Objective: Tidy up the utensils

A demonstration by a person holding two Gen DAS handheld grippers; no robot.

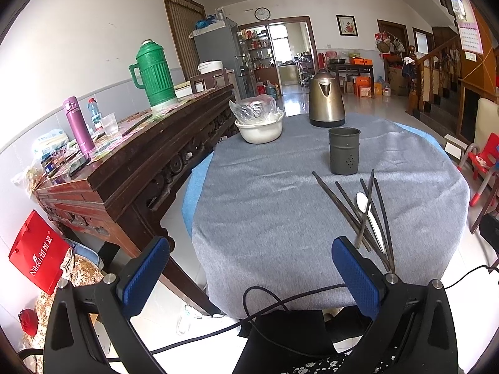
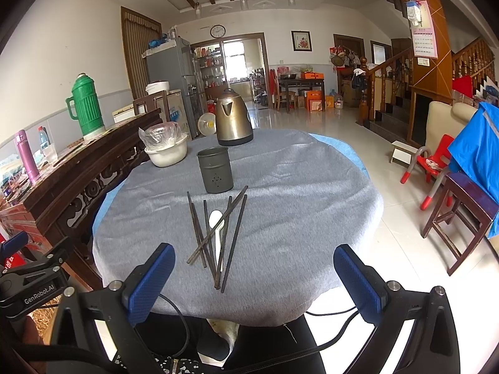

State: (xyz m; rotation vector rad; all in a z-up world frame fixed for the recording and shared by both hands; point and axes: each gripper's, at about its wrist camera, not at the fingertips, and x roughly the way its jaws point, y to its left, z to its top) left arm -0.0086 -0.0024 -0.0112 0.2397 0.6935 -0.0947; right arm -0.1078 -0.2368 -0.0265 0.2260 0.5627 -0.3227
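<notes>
Several dark chopsticks (image 2: 218, 233) lie loosely crossed on the grey tablecloth, with a white spoon (image 2: 216, 227) among them. Behind them stands an empty dark metal utensil holder (image 2: 215, 170). In the left wrist view the chopsticks (image 1: 358, 215), spoon (image 1: 369, 215) and holder (image 1: 344, 150) sit to the right. My left gripper (image 1: 249, 265) is open and empty, held near the table's front edge, left of the utensils. My right gripper (image 2: 254, 268) is open and empty, just in front of the chopstick ends.
A metal kettle (image 2: 233, 118) and a white bowl with a plastic bag (image 2: 167, 149) stand at the table's far side. A wooden sideboard (image 1: 131, 155) with a green thermos (image 1: 154, 74) runs along the left. A stool (image 2: 461, 218) and red chair (image 2: 433, 162) stand right.
</notes>
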